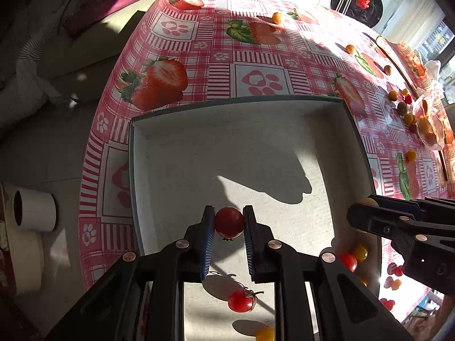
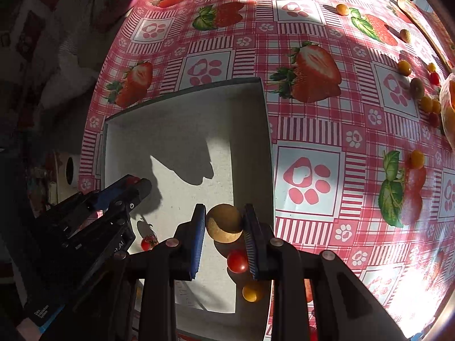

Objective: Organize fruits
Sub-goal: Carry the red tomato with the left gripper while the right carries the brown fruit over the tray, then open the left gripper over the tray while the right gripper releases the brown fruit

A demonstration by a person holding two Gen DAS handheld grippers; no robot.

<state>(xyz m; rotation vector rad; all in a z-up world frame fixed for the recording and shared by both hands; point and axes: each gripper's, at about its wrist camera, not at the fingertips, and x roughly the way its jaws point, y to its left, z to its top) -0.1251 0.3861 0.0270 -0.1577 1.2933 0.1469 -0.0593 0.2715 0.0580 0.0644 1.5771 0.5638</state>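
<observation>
Left hand-held gripper (image 1: 229, 223) clamps red tomato (image 1: 229, 221); right hand-held gripper (image 2: 223, 223) clamps tan fruit (image 2: 223, 222), kind unclear.

Glossy wipe-clean cloth (image 2: 310, 130), pink check w/ printed strawberries, covers the desk & glares white in sun. Tray (image 1: 136, 170): matt, grainy grey-white floor like rough cardboard, w/ dark-edged walls. Left gripper (image 1: 229, 221): matt black plastic w/ ribbed blue pads & coppery metal rivets; it clamps a smooth, shiny red tomato (image 1: 229, 223). Right gripper (image 2: 223, 223), same build, clamps a dull tan fruit (image 2: 223, 222), skin matt, faintly speckled. Loose tomatoes (image 1: 241, 301) in tray look slick & glossy.
</observation>
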